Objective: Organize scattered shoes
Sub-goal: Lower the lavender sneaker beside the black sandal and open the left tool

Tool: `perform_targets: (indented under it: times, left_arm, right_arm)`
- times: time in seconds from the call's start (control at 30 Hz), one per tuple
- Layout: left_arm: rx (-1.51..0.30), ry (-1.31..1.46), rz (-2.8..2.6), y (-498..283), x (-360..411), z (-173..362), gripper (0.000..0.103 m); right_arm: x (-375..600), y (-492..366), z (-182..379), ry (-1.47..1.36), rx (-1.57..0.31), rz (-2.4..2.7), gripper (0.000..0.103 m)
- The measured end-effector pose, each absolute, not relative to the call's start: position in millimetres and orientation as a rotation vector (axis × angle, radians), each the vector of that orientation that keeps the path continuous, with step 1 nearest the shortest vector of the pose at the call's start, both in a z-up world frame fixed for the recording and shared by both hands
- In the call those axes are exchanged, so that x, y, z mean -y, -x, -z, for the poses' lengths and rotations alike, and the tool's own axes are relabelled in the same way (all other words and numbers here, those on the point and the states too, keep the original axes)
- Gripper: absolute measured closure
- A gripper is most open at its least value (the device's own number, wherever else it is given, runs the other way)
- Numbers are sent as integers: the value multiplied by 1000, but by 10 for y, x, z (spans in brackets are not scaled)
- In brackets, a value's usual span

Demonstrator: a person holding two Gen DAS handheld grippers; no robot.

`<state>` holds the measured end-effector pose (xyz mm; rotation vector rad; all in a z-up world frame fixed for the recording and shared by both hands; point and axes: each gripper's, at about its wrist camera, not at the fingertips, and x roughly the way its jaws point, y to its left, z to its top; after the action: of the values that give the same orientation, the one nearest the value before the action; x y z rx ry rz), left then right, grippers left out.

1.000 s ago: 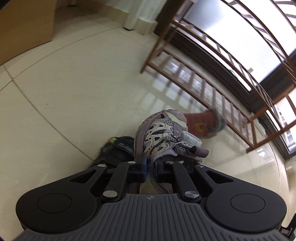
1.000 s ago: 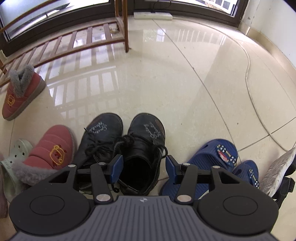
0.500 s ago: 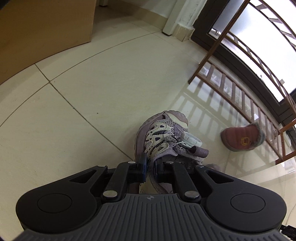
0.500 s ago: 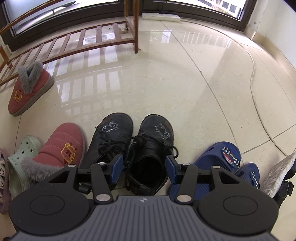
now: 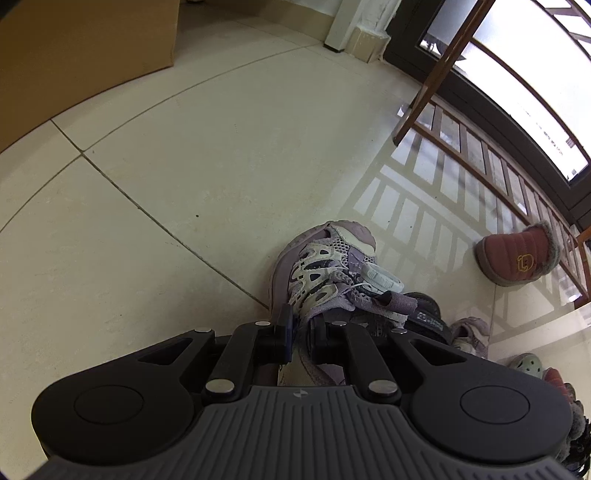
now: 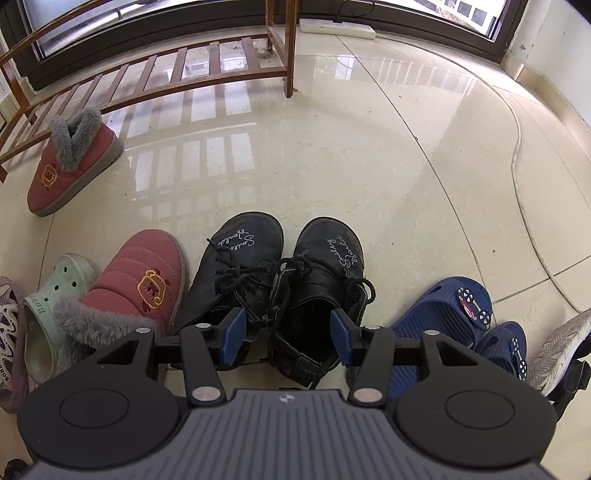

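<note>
My left gripper [image 5: 301,328] is shut on the heel collar of a purple-and-white mesh sneaker [image 5: 325,266], whose toe points away, low over the tile floor. Whether its sole touches the floor is hidden. Its mate [image 5: 469,332] lies just to the right, also seen at the left edge of the right wrist view as a purple sneaker [image 6: 9,332]. My right gripper [image 6: 284,336] is open above the opening of the right shoe of a black lace-up pair [image 6: 325,280], with nothing pressed between its blue pads.
A row runs along the floor: green clog [image 6: 51,306], red fur-lined slipper [image 6: 136,280], black pair, blue sandals [image 6: 443,314], a grey-soled sneaker [image 6: 561,350]. A second red slipper [image 6: 70,166] lies by the wooden rack [image 6: 184,70]. A power strip [image 6: 336,27] and cable lie behind.
The left gripper has carried the purple sneaker lower and sideways; the floor looks nearer and the far red slipper has slid right in its view. The right gripper has hardly moved.
</note>
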<state>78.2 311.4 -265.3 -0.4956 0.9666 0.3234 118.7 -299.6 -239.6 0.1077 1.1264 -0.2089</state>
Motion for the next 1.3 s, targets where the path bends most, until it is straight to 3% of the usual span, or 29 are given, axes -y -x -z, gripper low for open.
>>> perform_targets:
  times: [0.37, 0.53, 0.77, 1.0, 1.3]
  left_arm:
    - [-1025, 497, -363, -827, -3183, 2930, 92]
    - [-990, 522, -357, -788, -3208, 2857, 60]
    - [-966, 472, -357, -747, -3066, 2637, 59]
    - [-851, 409, -331, -595, -2936, 2259, 49]
    - [-932, 356, -168, -595, -2498, 2239, 48]
  right_arm:
    - [3024, -1166, 2416, -117, -1143, 204, 46]
    - [3016, -1160, 2434, -119, -1153, 196, 45]
    - [3029, -1130, 2429, -117, -1154, 204, 45]
    - [3172, -1040, 2343, -110, -1135, 241, 43]
    - [3533, -808, 2403, -121, -1162, 328, 43]
